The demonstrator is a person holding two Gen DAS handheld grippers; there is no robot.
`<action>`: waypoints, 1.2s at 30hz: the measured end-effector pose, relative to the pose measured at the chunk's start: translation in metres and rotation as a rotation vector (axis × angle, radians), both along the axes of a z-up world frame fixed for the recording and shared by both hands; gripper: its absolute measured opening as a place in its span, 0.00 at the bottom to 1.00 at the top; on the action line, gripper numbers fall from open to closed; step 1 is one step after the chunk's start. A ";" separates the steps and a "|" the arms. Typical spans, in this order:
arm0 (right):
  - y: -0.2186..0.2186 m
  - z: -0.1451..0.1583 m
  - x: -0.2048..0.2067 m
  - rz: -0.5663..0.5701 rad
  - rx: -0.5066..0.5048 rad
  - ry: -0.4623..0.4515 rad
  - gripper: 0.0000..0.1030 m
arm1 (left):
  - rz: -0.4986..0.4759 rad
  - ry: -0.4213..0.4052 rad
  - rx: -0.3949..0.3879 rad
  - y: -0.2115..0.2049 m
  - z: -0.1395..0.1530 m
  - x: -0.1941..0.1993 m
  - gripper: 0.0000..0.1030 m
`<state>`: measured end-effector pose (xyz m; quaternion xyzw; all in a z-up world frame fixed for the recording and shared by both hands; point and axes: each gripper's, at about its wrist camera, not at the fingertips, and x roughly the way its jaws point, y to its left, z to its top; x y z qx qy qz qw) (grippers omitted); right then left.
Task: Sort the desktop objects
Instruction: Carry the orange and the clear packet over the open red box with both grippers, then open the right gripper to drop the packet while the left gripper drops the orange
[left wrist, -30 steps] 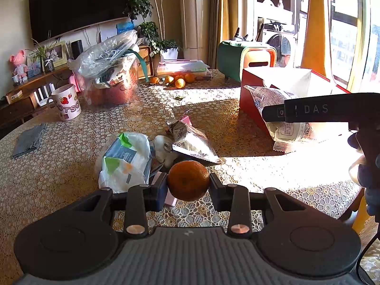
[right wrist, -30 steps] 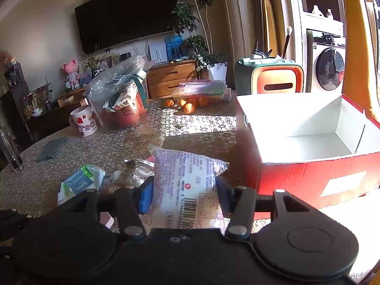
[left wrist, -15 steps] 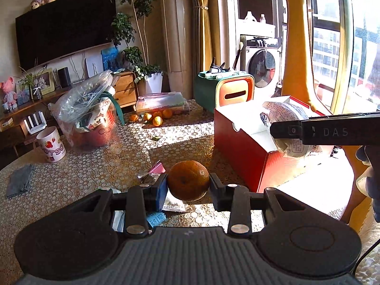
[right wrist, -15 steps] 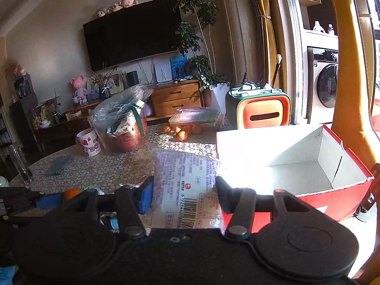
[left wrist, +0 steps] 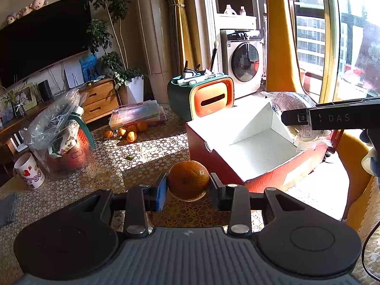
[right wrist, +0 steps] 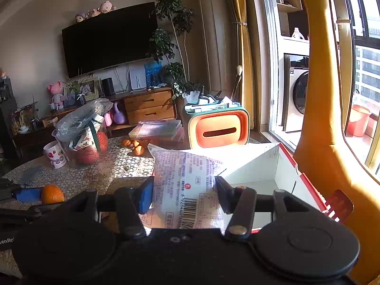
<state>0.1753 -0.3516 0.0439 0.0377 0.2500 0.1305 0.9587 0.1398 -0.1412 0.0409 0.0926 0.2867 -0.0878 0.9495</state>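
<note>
The open box (left wrist: pixel 256 149) stands on the bench (left wrist: pixel 99 173); left of the box sit the bagged basket (left wrist: pixel 61 140) and mug (left wrist: pixel 29 172); behind the box, a stool (left wrist: pixel 209 97); loose oranges (left wrist: pixel 129 133) lie behind-left.

Both wrist cameras look forward and slightly down along their own fingers, close over the table (left wrist: pixel 99 166), sharing the red box (left wrist: pixel 249 147) and sunlit far wall.
</note>
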 end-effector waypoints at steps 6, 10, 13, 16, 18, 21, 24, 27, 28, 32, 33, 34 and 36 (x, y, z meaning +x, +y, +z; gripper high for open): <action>-0.020 -0.010 0.017 -0.023 -0.011 0.018 0.51 | -0.038 0.030 0.030 -0.023 -0.007 0.028 0.35; -0.030 -0.019 0.027 -0.034 -0.029 0.029 0.51 | -0.074 0.039 0.043 -0.040 -0.005 0.050 0.35; -0.039 -0.025 0.037 -0.047 -0.027 0.042 0.51 | -0.102 0.058 0.037 -0.051 -0.004 0.068 0.35; -0.048 -0.030 0.045 -0.047 -0.021 0.059 0.51 | -0.132 0.088 0.039 -0.062 -0.005 0.086 0.35; -0.053 -0.034 0.052 -0.047 -0.023 0.077 0.51 | -0.153 0.113 0.045 -0.068 -0.010 0.098 0.35; -0.058 -0.040 0.063 -0.048 -0.043 0.094 0.51 | -0.168 0.154 0.056 -0.076 -0.018 0.116 0.35; -0.059 -0.046 0.076 -0.050 -0.064 0.115 0.51 | -0.181 0.203 0.058 -0.083 -0.029 0.133 0.35; -0.062 -0.054 0.090 -0.031 -0.089 0.151 0.49 | -0.200 0.251 0.080 -0.091 -0.041 0.148 0.35; -0.063 -0.057 0.094 -0.031 -0.098 0.158 0.45 | -0.208 0.271 0.090 -0.095 -0.047 0.154 0.35; -0.066 -0.065 0.109 -0.019 -0.128 0.192 0.36 | -0.218 0.342 0.115 -0.107 -0.064 0.170 0.35; -0.066 -0.068 0.111 -0.019 -0.138 0.204 0.36 | -0.221 0.364 0.123 -0.111 -0.069 0.174 0.35; -0.067 -0.071 0.114 -0.022 -0.145 0.215 0.37 | -0.227 0.381 0.128 -0.113 -0.073 0.177 0.35; -0.070 -0.073 0.114 -0.016 -0.136 0.228 0.40 | -0.242 0.406 0.145 -0.120 -0.080 0.181 0.35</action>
